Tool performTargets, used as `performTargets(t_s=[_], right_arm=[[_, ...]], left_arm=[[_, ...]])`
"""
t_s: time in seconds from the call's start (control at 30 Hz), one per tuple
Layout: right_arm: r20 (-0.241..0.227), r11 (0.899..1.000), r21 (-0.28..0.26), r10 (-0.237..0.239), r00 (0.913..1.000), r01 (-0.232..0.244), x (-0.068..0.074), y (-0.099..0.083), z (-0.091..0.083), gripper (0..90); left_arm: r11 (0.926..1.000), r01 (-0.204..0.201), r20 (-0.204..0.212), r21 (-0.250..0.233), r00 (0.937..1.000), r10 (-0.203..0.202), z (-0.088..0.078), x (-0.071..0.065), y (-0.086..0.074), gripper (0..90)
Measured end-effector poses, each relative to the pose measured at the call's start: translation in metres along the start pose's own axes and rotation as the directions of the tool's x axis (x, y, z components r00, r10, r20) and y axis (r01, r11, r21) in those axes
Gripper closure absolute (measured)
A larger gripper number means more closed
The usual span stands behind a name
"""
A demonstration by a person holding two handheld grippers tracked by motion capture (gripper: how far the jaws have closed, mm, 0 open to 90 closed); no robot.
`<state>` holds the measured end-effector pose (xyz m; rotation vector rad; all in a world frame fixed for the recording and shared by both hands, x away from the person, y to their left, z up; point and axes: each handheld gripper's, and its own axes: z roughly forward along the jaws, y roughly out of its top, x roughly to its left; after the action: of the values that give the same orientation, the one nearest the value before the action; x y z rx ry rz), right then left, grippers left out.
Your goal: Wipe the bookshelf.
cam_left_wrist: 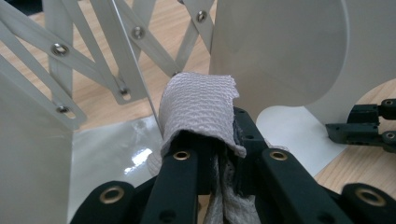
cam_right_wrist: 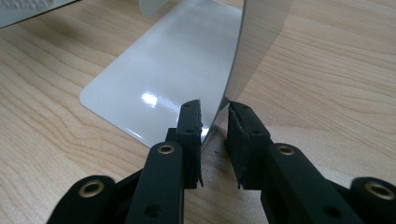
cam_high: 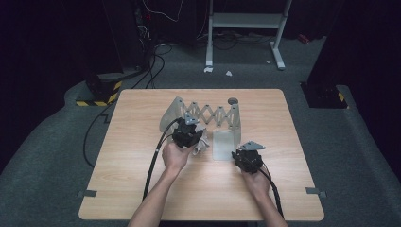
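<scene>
White cloth (cam_left_wrist: 198, 109) drapes over the left gripper's (cam_left_wrist: 219, 154) fingers, pinched between them; right gripper's (cam_right_wrist: 214, 123) fingers straddle the rack's upright plate (cam_right_wrist: 243, 56).

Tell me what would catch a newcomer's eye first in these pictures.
Probably the white expanding bookend rack with its scissor lattice, standing at the middle of the wooden table. Next, the left gripper, shut on a pale folded cloth just in front of the rack. On the right, the right gripper straddles the edge of the rack's upright end plate; whether it actually pinches it is hard to tell.
</scene>
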<state>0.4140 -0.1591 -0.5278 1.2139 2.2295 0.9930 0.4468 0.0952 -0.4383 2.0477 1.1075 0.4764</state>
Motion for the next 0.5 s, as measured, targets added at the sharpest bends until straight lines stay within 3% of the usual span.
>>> performTargets(t_s=[0.23, 0.5], right_arm=[[0.000, 1.000, 0.000, -0.003, 1.0000, 0.003, 0.000, 0.000, 0.000, 75.2], [-0.001, 1.000, -0.001, -0.003, 1.0000, 0.003, 0.000, 0.000, 0.000, 75.2]], left_arm=[[0.9998, 0.010, -0.003, -0.016, 0.9999, -0.010, -0.006, 0.002, 0.006, 81.3], [0.9981, -0.009, -0.014, -0.061, 0.9999, 0.008, -0.018, -0.001, 0.020, 81.4]])
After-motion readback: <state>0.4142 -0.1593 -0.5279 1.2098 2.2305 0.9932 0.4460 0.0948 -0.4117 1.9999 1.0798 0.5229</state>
